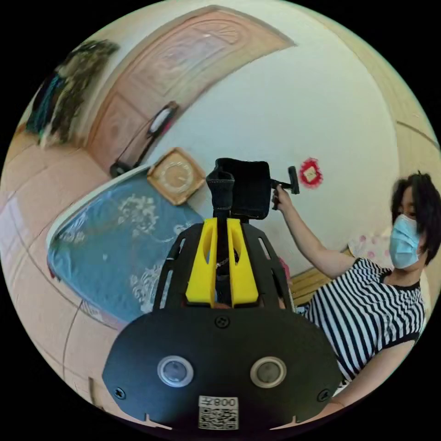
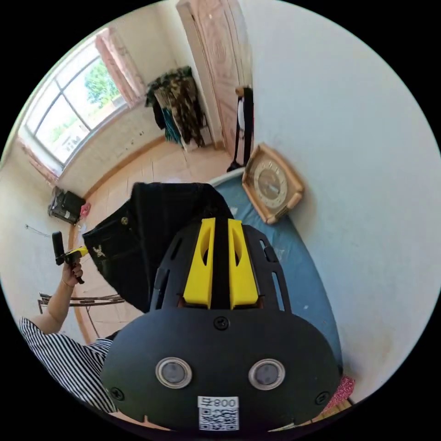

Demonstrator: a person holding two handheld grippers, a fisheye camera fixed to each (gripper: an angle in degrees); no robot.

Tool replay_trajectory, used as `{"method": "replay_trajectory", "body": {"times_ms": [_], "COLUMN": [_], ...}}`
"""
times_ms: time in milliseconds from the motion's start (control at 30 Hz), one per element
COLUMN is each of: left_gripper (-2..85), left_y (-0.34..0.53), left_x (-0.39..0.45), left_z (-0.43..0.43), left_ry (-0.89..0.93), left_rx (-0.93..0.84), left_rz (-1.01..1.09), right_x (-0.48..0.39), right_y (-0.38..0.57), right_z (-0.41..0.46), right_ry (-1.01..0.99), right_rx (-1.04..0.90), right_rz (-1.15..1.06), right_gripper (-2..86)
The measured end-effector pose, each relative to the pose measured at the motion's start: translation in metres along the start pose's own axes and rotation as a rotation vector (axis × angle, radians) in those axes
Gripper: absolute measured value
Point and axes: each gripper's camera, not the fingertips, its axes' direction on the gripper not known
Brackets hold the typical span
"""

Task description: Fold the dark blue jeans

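1. Left gripper [image 1: 223, 220] in the left gripper view: yellow jaws pressed onto a fold of the dark blue jeans [image 1: 241, 188], held up above the blue bedspread [image 1: 110, 243].
2. Same view: person [image 1: 367, 298] in a striped top stands off to one side of the bedspread, arm raised and stretched toward the jeans, hand [image 1: 279, 195] gripping the other tool's handle; wall clock [image 1: 176, 176] leans at the bedspread's far edge.
3. Right gripper [image 2: 220, 229] in the right gripper view: jaws pinching the jeans [image 2: 151, 229], waistband button visible, cloth hanging beside the bedspread [image 2: 294, 271].
4. Same view: window [image 2: 76, 115], hanging clothes [image 2: 177, 108], hand [image 2: 71, 271] raised holding a yellow-tipped tool.
5. Labels: not read.
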Motion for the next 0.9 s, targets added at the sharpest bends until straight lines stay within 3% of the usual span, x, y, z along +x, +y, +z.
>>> {"method": "replay_trajectory", "body": {"times_ms": [67, 133, 233, 367, 500, 700, 900], "left_gripper": [4.8, 4.9, 4.8, 4.9, 5.2, 5.7, 7.2], "left_y": [0.001, 0.011, 0.018, -0.003, -0.058, -0.173, -0.217], "left_x": [-0.097, -0.148, -0.187, -0.219, -0.243, -0.255, -0.259], "left_z": [0.008, 0.012, 0.023, 0.073, 0.135, 0.261, 0.360], "left_ry": [-0.090, -0.152, -0.150, -0.123, -0.088, -0.037, -0.058], "left_rx": [-0.017, -0.053, -0.073, -0.236, -0.393, -0.763, -1.081], "left_rz": [-0.335, -0.554, -0.719, -0.869, -0.861, -0.609, -0.535], "right_x": [0.017, 0.030, 0.061, 0.122, 0.169, 0.222, 0.259], "right_y": [-0.024, -0.020, 0.010, 0.095, 0.179, 0.306, 0.429], "right_z": [0.093, 0.141, 0.179, 0.210, 0.210, 0.169, 0.111], "right_ry": [-0.017, -0.043, -0.154, -0.254, -0.326, -0.438, -0.472], "right_rx": [-0.261, -0.390, -0.444, -0.584, -0.663, -0.608, -0.412], "right_rz": [0.072, 0.101, 0.120, 0.260, 0.473, 0.878, 1.303], "right_gripper": [6.8, 6.8, 6.1, 4.5, 4.1, 5.4, 7.6]}}
